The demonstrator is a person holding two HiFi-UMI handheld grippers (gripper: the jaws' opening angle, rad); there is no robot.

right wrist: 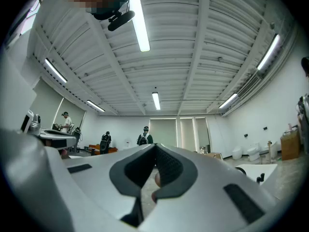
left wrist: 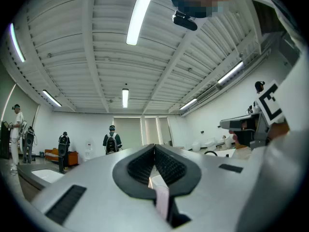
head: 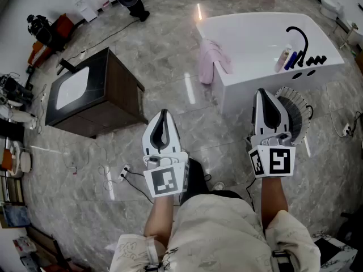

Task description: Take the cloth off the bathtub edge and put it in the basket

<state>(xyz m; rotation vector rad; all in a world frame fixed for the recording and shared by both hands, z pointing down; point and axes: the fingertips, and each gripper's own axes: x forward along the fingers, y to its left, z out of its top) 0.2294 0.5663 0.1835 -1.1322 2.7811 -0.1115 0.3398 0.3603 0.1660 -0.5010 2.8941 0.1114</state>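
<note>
Left gripper, right gripper: jaws closed, empty, well apart from cloth. Risk: shallow pinch drops cloth off bathtub edge. Basket just behind right gripper: knock possible.

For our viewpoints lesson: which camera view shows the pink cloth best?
Head view: the pink cloth hangs whole over the bathtub edge. Both gripper views aim at the ceiling, showing at most a pink sliver.
</note>
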